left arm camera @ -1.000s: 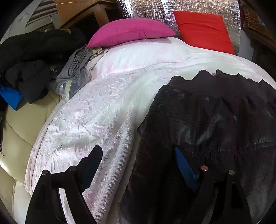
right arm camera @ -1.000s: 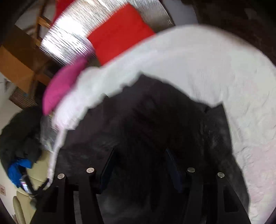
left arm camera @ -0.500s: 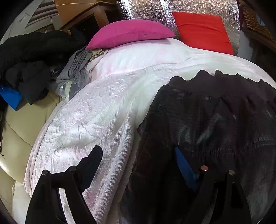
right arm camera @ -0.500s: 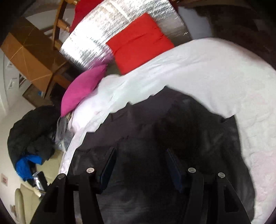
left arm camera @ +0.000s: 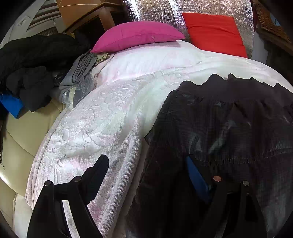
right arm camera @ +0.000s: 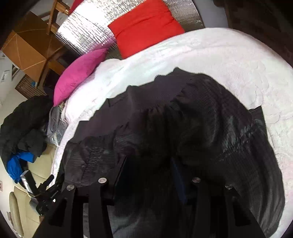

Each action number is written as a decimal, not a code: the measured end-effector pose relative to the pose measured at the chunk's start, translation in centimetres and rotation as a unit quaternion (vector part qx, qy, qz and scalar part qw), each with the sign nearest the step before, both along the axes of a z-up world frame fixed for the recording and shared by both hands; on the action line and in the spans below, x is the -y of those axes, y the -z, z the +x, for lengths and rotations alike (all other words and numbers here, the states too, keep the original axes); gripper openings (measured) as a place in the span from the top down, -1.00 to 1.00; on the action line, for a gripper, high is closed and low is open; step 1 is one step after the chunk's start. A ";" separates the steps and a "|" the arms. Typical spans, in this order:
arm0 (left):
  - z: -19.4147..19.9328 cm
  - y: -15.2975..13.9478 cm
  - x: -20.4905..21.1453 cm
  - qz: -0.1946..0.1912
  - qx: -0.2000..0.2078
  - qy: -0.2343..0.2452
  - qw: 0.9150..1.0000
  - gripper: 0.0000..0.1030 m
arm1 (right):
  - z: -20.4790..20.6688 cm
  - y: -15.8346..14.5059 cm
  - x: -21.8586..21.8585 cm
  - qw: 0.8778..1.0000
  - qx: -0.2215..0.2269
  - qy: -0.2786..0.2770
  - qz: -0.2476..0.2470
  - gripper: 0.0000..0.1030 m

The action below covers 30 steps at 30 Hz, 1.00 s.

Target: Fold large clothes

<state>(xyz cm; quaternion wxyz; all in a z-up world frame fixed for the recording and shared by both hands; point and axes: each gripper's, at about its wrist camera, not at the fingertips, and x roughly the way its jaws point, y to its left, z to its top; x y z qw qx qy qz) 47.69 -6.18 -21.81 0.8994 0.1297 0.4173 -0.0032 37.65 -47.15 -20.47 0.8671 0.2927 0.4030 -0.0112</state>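
Dark clothes heap (left arm camera: 31, 73): piled far left, beside the bed, a blue scrap poking out under it.
Grey garment (left arm camera: 80, 73): crumpled between that heap and the bed's left edge.
White quilt (left arm camera: 102, 128): covers the bed, embossed pattern showing on the left side.
Pink pillow (left arm camera: 135, 34): lying at the far end of the bed.
Red pillow (left arm camera: 214, 31): right of the pink one, propped against a silver foil panel (left arm camera: 157, 12).
Left gripper (left arm camera: 146, 174): fingers spread wide, one over bare quilt, the blue-padded one over the cloth's left edge; nothing pinched.
Black garment (right arm camera: 174, 128): spread flat on the quilt's right half, ruffled hem at the far side.
Right gripper (right arm camera: 148, 172): fingers have just been narrowing, dark fabric bunched between them; whether the pads actually press it, cannot tell.
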 end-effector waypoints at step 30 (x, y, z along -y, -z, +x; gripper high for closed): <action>3.0 -1.2 -6.7 -0.267 -0.107 0.070 0.955 -0.66 | -6.7 0.6 11.7 0.989 0.029 0.107 0.096 -0.48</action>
